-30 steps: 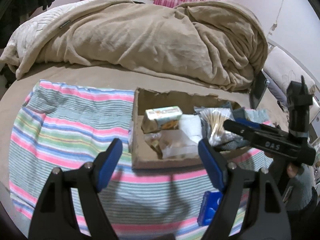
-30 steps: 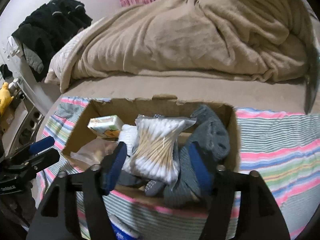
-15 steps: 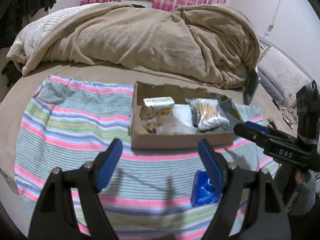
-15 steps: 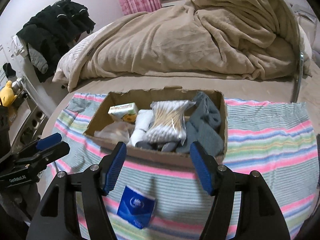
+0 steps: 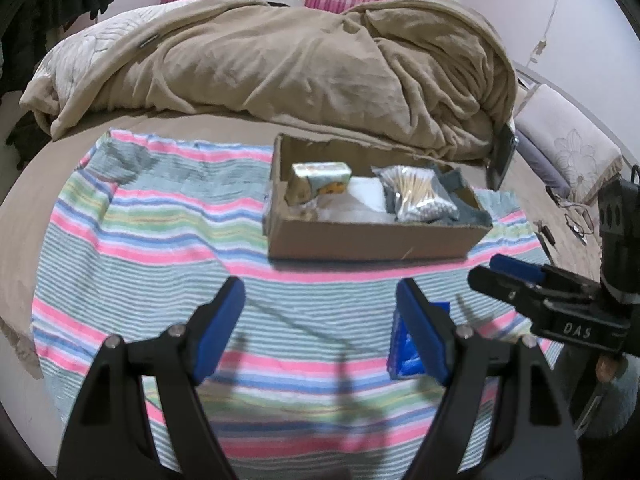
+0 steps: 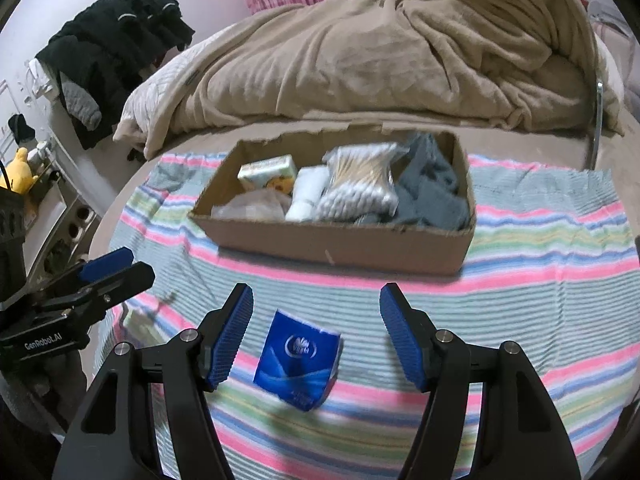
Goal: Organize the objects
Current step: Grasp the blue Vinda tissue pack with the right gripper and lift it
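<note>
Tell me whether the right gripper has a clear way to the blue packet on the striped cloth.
Probably yes. The right gripper is open, and the blue packet lies alone on the striped cloth between its fingers, nearer than the cardboard box. Nothing lies between.

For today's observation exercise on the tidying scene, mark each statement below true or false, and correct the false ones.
1. The blue tissue pack lies inside the cardboard box. False: it lies on the striped cloth, in front of the box.
2. The bag of cotton swabs is in the box. True.
3. The right gripper is shut on the tissue pack. False: its jaws stand open, holding nothing.
4. Grey fabric fills the box's right end in the right wrist view. True.
5. The left gripper holds the small yellow-green packet. False: its jaws are open and empty; the packet sits in the box.
</note>
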Available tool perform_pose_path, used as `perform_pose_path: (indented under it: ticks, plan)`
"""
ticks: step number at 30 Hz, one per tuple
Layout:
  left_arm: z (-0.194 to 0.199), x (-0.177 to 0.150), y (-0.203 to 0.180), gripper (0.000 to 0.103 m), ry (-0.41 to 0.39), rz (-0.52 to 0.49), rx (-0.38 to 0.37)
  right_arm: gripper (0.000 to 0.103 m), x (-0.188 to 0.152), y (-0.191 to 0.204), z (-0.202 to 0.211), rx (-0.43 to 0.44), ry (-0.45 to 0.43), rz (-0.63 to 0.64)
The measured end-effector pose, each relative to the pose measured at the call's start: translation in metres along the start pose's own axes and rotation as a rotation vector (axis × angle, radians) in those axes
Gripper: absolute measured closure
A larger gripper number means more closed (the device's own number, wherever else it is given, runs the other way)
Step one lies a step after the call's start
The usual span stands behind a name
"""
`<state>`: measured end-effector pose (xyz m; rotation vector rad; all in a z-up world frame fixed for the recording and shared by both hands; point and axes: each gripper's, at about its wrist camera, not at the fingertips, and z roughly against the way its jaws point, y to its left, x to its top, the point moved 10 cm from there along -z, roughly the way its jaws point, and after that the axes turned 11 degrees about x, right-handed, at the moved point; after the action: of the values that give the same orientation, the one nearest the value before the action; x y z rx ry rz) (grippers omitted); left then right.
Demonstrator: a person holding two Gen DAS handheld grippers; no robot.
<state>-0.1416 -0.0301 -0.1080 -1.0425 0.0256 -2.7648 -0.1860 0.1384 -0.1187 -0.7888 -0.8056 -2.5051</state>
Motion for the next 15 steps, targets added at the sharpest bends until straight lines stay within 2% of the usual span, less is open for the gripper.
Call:
perform_pose_path:
  ticks: [15]
  plan:
    - [-0.011, -0.033, 0.013, 0.024, 0.055, 0.004, 0.015, 0.034, -0.043, 0.010, -0.033, -0.003, 0.109, -0.020]
